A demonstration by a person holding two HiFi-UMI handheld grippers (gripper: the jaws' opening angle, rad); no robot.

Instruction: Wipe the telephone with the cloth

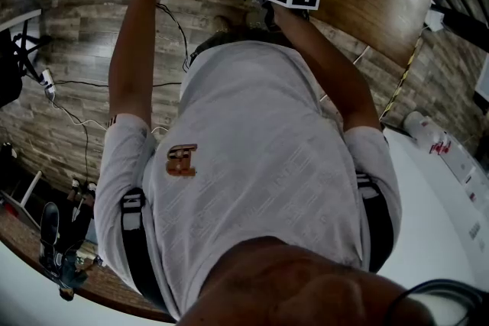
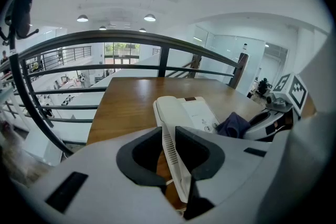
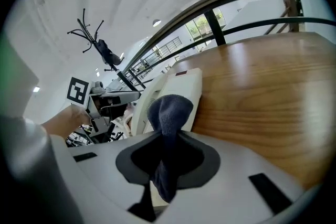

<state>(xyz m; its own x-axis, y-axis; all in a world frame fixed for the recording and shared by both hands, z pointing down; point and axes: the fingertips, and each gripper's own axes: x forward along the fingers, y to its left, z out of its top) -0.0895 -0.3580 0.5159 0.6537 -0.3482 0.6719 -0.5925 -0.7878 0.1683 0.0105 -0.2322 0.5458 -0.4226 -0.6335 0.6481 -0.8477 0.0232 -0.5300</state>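
Dark blue cloth (image 3: 169,107) pinched tight in right gripper (image 3: 169,139), touching white telephone (image 2: 191,113) on wooden table (image 2: 131,94). Left gripper (image 2: 169,138) jaws clamped on telephone's near left edge.

From the head we look steeply down our own torso, well back from the fingers. Each gripper camera sits close behind its fingers and looks along them. The left gripper (image 2: 168,132) and right gripper (image 3: 167,139) views share the telephone (image 2: 185,112) at their fingertips and the table (image 2: 131,94) beyond, and each catches the other gripper off to the side.
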